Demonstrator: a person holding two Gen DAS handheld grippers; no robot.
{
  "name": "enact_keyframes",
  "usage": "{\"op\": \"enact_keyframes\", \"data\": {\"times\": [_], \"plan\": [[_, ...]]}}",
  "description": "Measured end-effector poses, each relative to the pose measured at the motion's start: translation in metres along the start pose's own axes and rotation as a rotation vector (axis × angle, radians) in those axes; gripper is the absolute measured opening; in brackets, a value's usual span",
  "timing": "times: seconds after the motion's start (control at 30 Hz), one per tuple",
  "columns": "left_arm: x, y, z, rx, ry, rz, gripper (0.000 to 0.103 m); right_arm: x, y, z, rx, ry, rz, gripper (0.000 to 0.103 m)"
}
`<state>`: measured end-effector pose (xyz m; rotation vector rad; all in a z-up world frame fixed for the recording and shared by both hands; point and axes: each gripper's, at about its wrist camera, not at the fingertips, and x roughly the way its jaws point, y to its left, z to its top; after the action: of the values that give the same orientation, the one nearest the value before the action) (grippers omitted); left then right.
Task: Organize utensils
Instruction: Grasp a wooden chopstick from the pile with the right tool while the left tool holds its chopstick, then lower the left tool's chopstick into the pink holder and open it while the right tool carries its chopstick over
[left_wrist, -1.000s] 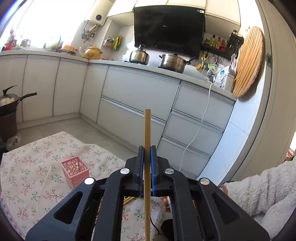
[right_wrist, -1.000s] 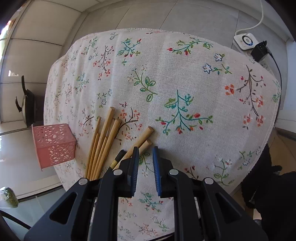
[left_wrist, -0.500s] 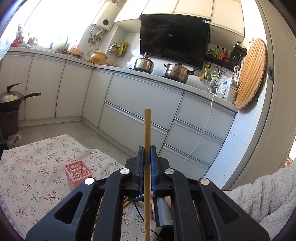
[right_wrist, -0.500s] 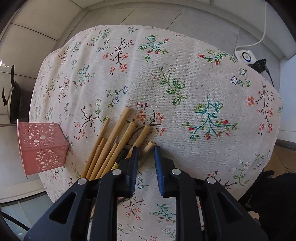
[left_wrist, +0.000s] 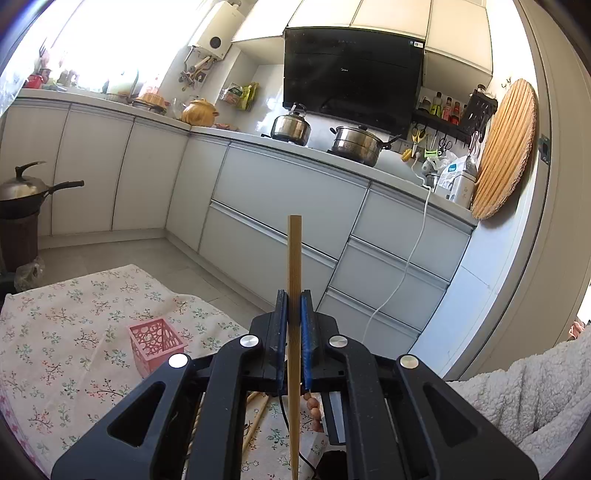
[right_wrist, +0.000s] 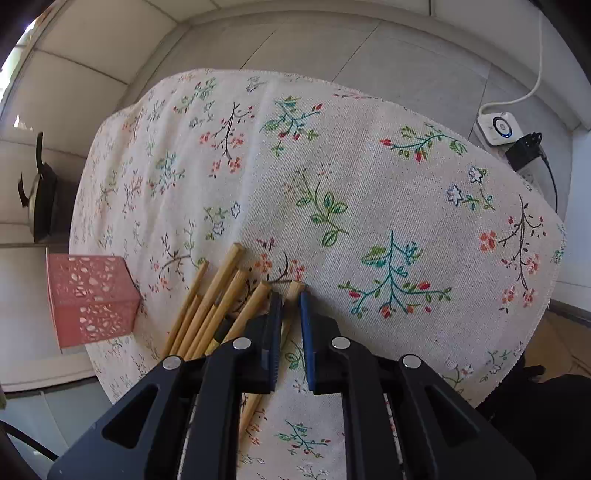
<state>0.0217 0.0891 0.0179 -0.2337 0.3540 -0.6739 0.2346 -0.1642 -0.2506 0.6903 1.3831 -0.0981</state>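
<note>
My left gripper (left_wrist: 294, 306) is shut on a wooden chopstick (left_wrist: 294, 258) and holds it upright, high above the floral tablecloth (left_wrist: 55, 332). A pink perforated holder (left_wrist: 155, 343) stands on the cloth to the lower left of it. In the right wrist view my right gripper (right_wrist: 291, 299) is open, low over a bundle of several wooden chopsticks (right_wrist: 218, 295) lying on the cloth (right_wrist: 369, 184). The rightmost chopstick (right_wrist: 293, 291) lies between its jaws. The pink holder (right_wrist: 90, 295) stands at the cloth's left edge, beside the bundle.
White kitchen cabinets (left_wrist: 288, 206) and a counter with pots (left_wrist: 354, 144) stand behind the table. A dark wok (left_wrist: 26, 188) sits on a stand at far left. A white power strip (right_wrist: 498, 125) with a black plug lies on the floor past the cloth's right edge.
The right gripper has moved forward and down over the bundle, so the rightmost chopstick now lies between its open jaws. The left gripper has tilted up a little, still holding its chopstick.
</note>
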Motion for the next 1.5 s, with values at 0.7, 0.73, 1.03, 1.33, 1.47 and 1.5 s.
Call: {"op": "enact_keyframes", "data": {"times": [0.7, 0.73, 1.03, 1.33, 1.47, 1.5], "plan": [[-0.004, 0.004, 0.003, -0.038, -0.039, 0.045, 0.007, -0.006, 0.010, -0.014, -0.072, -0.070, 0.011, 0.008], [-0.004, 0.005, 0.004, -0.044, -0.043, 0.053, 0.007, -0.015, 0.011, -0.018, -0.100, -0.093, 0.020, 0.008], [-0.005, 0.016, 0.006, -0.124, -0.089, 0.186, 0.007, -0.136, 0.025, -0.054, -0.314, -0.329, 0.213, 0.008], [-0.005, 0.018, 0.036, -0.196, -0.203, 0.385, 0.007, -0.250, 0.055, -0.059, -0.438, -0.614, 0.371, 0.008], [0.011, 0.018, 0.065, -0.162, -0.250, 0.483, 0.007, -0.282, 0.073, -0.044, -0.457, -0.709, 0.415, 0.008], [0.017, 0.019, 0.073, -0.150, -0.260, 0.510, 0.007, -0.284, 0.077, -0.039, -0.451, -0.713, 0.431, 0.008]]}}
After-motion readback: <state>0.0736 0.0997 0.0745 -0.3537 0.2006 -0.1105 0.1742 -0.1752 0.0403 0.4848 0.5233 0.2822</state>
